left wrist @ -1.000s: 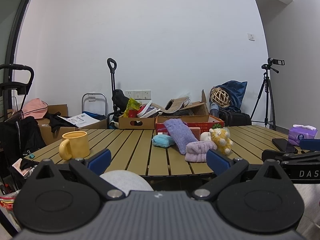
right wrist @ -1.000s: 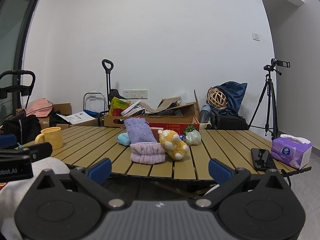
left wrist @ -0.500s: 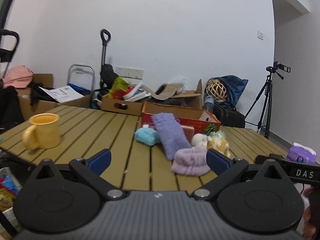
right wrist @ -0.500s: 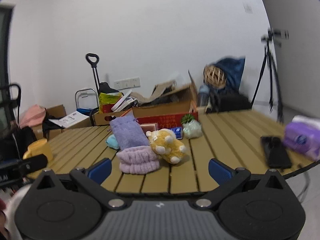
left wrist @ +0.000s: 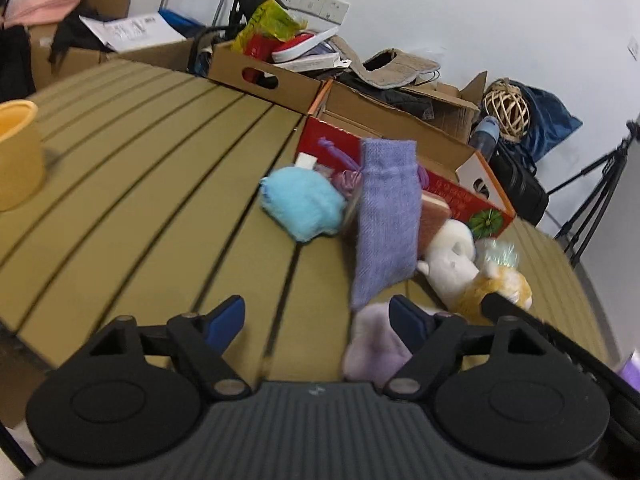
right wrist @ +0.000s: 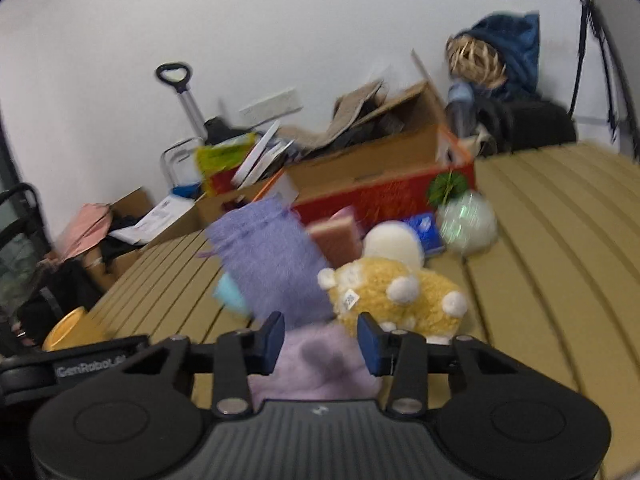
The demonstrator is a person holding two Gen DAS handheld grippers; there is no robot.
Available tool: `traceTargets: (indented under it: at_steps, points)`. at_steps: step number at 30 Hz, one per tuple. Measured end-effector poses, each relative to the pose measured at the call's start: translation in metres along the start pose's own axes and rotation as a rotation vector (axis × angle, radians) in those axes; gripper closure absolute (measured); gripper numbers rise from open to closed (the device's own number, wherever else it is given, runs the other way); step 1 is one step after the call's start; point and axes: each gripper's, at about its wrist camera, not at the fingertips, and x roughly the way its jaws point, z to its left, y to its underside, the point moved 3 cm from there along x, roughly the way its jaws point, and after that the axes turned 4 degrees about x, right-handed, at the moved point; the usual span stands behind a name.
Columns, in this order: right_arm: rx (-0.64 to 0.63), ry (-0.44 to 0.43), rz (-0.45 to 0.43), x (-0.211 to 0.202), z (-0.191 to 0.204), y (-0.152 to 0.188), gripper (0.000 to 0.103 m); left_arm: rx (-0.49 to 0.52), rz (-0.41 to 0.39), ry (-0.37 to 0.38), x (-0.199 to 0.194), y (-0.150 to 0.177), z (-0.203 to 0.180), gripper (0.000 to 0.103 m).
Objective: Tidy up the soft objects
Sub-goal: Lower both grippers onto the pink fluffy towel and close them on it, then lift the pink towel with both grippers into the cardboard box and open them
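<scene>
Both tools brought in over worktop (left wrist: pixel 152 184) since earlier frame. Pale purple headband (right wrist: pixel 320 360) lies between closing right tool (right wrist: pixel 321 338) pads; left tool (left wrist: pixel 318 314) closing, nothing gripped, headband at its right pad.

Left tongs (left wrist: pixel 318 318) closing over slatted table (left wrist: pixel 160 184), nothing gripped; pale purple headband (left wrist: pixel 374 346) by right finger.

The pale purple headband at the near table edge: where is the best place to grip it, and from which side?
Grip the pale purple headband across its bunched middle, coming from the near table edge. It lies as a soft low roll with the yellow plush toy and purple knit pouch crowded behind. The right gripper already straddles it, jaws closing.
</scene>
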Motion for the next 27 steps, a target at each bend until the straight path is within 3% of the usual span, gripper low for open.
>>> traceTargets:
  at_steps: [3,7,10,12,15,17,21,24,27]
  points:
    - [-0.030,0.098,-0.067,0.014,-0.012,-0.007,0.056,-0.019,-0.014,0.074,0.010,0.007,0.003,0.021]
    - [0.088,-0.002,0.005,0.011,-0.030,0.001,0.056,-0.019,0.039,0.107,0.029,0.013,0.005,0.021]
    - [0.076,-0.042,0.027,0.012,-0.021,0.004,0.056,0.000,0.020,0.118,0.035,0.006,-0.005,0.021]
    - [0.100,-0.098,0.080,0.021,-0.018,0.010,0.057,0.007,0.011,0.133,0.038,0.004,-0.010,0.028]
    - [0.145,-0.114,0.136,0.040,-0.018,0.014,0.062,-0.005,0.022,0.132,0.049,0.003,-0.008,0.047]
    - [0.146,-0.101,0.164,0.052,-0.018,0.017,0.062,-0.011,0.053,0.181,0.057,0.004,-0.007,0.073]
    - [0.169,-0.104,0.242,0.065,-0.018,0.030,0.066,0.012,0.084,0.177,0.061,0.013,-0.005,0.079]
    - [0.115,-0.086,0.211,0.057,-0.011,0.033,0.077,0.017,0.076,0.185,0.055,0.016,-0.005,0.084]
    - [0.059,-0.080,0.189,0.044,-0.003,0.037,0.080,0.046,0.068,0.178,0.045,0.022,-0.008,0.087]
